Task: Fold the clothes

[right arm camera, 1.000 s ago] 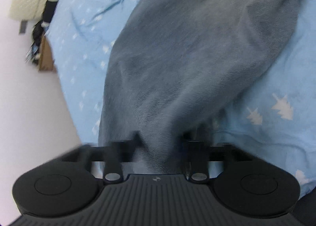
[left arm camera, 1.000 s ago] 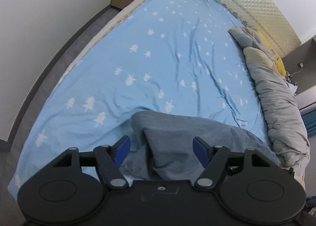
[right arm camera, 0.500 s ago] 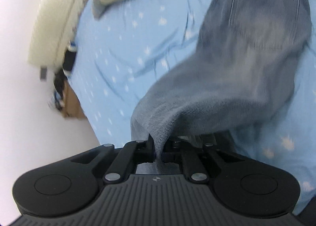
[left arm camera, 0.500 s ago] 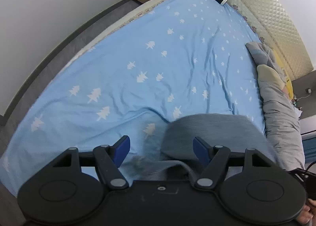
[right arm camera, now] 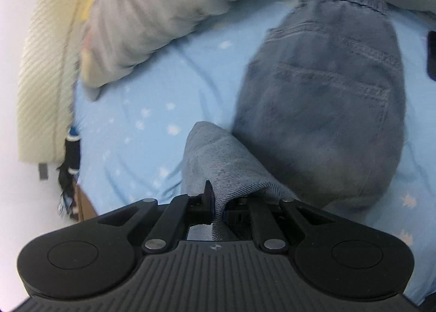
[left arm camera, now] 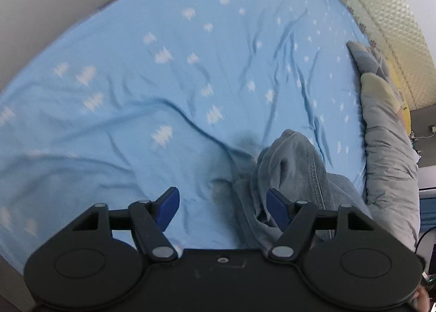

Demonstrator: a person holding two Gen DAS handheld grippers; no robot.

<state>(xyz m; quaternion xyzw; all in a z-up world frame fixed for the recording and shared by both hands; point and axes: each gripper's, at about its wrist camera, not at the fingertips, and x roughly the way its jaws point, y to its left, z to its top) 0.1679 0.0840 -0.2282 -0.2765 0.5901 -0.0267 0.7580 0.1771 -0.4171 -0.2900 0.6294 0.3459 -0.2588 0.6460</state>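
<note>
Right wrist view shows the right gripper (right arm camera: 215,203) clenched on a pinch of the jeans (right arm camera: 321,110), a narrow fold of denim running straight out from between its fingers. Its jaws have just been closing, and the cloth is caught between them now. Ahead of it and to its right, the seat of the jeans lies on the sheet (right arm camera: 152,110), pocket up, waistband at the far end next to the duvet (right arm camera: 152,6).

From the left wrist view, the left gripper (left arm camera: 222,204) is spread wide with nothing in it. A bunched ridge of denim rises just beside its right finger (left arm camera: 276,207); its left finger (left arm camera: 169,204) hangs over bare sheet.

The grip looks thin to me. Only an edge of cloth sits in the right pads, so a quick pull could slip it free and drop the fold. The right view is blurred, so that hand seems to be travelling fast, which adds to the risk. The left gripper sits off to one side of the ridge; if it closed there I'd expect it to catch sheet as well as denim, or a single layer only, and the fold would come out crooked. The duvet is close enough to the waistband to get dragged along.
</note>
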